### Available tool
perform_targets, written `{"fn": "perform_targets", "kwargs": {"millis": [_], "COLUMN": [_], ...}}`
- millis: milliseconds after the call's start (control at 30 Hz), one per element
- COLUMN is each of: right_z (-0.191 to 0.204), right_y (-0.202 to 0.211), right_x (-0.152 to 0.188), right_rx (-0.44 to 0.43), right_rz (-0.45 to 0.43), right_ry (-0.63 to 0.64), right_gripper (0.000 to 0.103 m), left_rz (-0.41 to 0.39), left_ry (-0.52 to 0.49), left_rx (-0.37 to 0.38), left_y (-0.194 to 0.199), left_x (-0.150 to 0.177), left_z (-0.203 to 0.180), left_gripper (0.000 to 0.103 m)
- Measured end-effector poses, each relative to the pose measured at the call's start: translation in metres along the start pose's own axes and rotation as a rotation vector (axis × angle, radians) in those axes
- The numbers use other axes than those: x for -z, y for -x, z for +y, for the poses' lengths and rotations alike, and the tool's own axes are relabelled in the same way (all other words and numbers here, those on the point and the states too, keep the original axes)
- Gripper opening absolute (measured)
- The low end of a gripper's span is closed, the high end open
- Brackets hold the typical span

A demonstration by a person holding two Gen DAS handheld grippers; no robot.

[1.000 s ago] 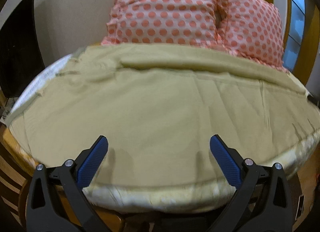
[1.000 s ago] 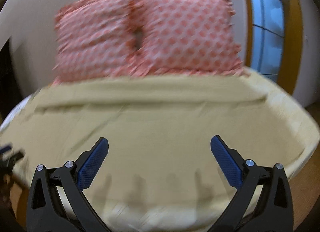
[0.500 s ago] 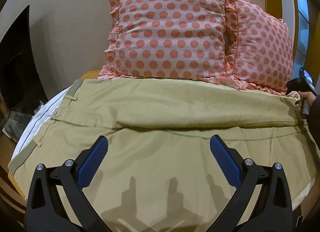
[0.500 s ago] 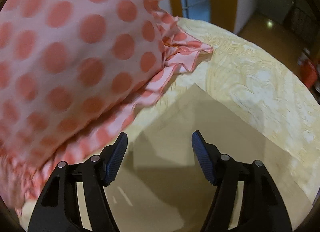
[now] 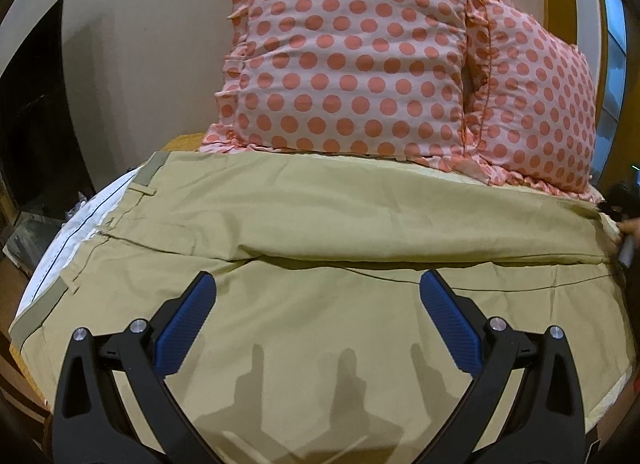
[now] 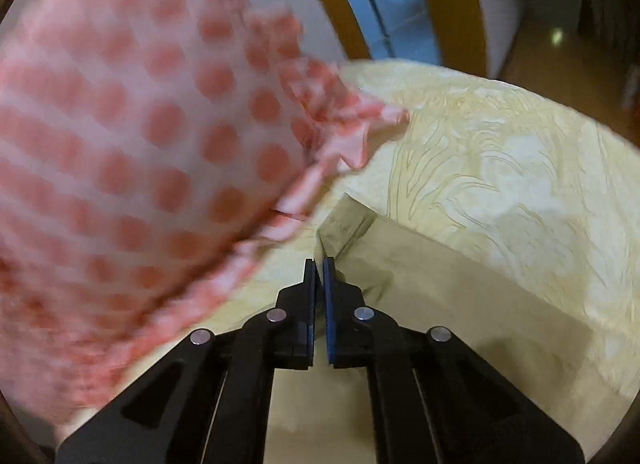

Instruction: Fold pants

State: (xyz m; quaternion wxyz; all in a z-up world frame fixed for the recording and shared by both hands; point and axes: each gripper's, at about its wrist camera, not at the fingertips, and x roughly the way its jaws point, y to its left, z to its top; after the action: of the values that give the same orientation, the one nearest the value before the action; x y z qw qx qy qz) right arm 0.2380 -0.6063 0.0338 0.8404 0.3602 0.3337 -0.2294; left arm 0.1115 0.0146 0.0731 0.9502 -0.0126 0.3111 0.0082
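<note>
Khaki pants (image 5: 320,223) lie spread across the bed, waistband at the left, legs running right, the far leg lying as a ridge over the near one. My left gripper (image 5: 316,316) is open and empty, hovering over the near leg. My right gripper (image 6: 319,264) is shut on the far leg's hem corner (image 6: 344,223), which is pinched up off the bedspread, close under the pillow. The right gripper also shows in the left wrist view (image 5: 624,223) at the far right edge of the pants.
Two pink pillows with orange dots (image 5: 360,63) lean against the wall behind the pants; one fills the left of the right wrist view (image 6: 140,143). A pale yellow patterned bedspread (image 6: 500,163) lies beyond the hem. A window with a wooden frame (image 6: 384,15) stands behind.
My right gripper has closed on the hem corner of the far leg and lifted it slightly. My left gripper has moved little, staying open over the near leg.
</note>
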Motion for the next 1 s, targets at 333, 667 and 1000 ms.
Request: {"fn": "perform_targets", "kwargs": {"millis": [333, 667, 1000], "right_z": [-0.109, -0.111, -0.123], "right_y": [0.176, 0.155, 0.175], "right_x": [0.124, 0.140, 0.118], "right_rx": [-0.286, -0.277, -0.367], "right_rz": [-0.014, 0.089, -0.075], "right_ry": [-0.189, -0.258, -0.245], "right_gripper": [0.004, 0.029, 0.002], "left_rz": [-0.078, 0.028, 0.309], "left_ry": [0.100, 0.223, 0.553], "left_rx": [0.073, 0.194, 0.253], "left_y": [0.015, -0.060, -0.179], "left_x": [-0.028, -0.075, -0.090], "left_z": [0.045, 0.082, 0.114], "left_gripper": [0.101, 0.101, 0.087]}}
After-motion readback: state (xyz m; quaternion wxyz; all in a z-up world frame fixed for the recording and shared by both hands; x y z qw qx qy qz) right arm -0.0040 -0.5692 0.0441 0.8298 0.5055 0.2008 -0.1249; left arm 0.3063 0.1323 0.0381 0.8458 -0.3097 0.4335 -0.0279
